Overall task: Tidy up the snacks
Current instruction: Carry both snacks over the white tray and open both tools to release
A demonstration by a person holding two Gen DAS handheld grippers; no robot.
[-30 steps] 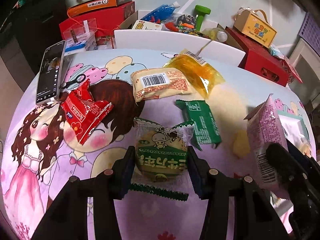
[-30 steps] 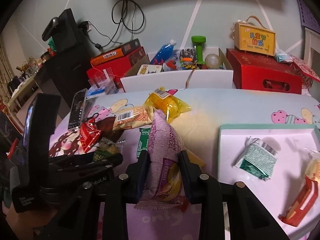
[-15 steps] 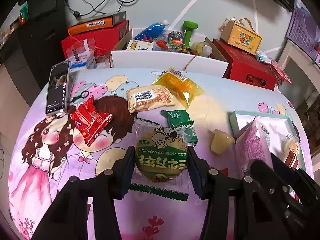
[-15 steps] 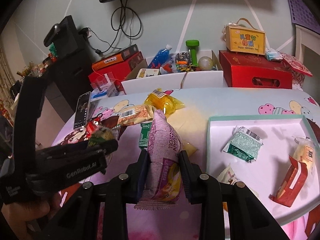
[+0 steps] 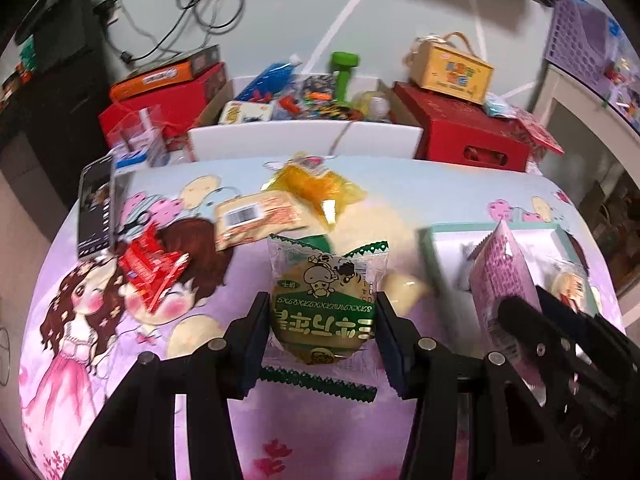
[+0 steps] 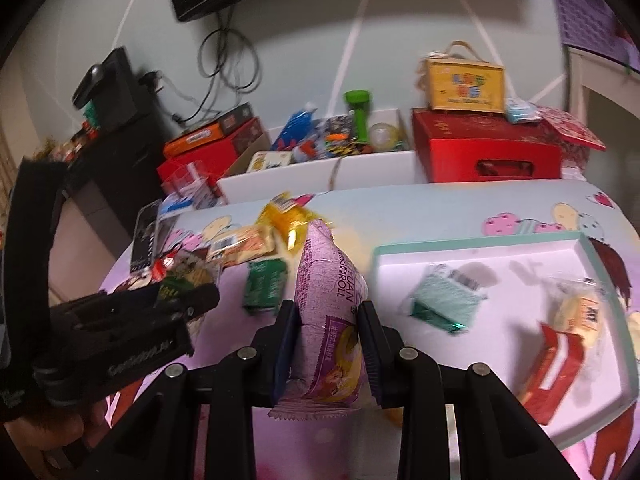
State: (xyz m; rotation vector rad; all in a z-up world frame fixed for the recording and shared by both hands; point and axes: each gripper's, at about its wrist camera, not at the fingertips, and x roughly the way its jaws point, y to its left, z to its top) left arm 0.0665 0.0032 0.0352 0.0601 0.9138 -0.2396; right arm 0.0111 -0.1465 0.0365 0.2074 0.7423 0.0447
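Moved: both grippers have risen and swung toward the tray side of the table since the earlier frames — in the left wrist view the teal-rimmed tray (image 5: 430, 248) was out of sight then and now fills the right of the picture.
Meaning for the task: both held snacks look to be in transit to the tray; neither is set down yet.
Left gripper (image 5: 322, 322): clamped on the green mushroom-print cake packet (image 5: 326, 300), its pads pressing the packet's two sides; the serrated bottom seal hangs below the jaws.
Right gripper (image 6: 326, 344): clamped on the pink roll packet (image 6: 328, 308), which stands upright between the pads with its top pointing away from the camera.
Packets relative to the tray: in the right wrist view the pink roll packet sits just off the tray's left edge, while the green cake packet is held further left, above the cartoon tablecloth (image 5: 80, 340).
Already in the tray: a pale green wrapper (image 6: 444, 298), a red box (image 6: 554, 368) and a clear-wrapped yellow snack (image 6: 580, 312).
Left on the cloth: a red packet (image 5: 154, 270), a beige barcode packet (image 5: 256, 218), a yellow bag (image 5: 316, 186) and a dark green packet (image 6: 264, 290) — all toward the far left part of the table.
Next, by judgement: carry over the rim and release.
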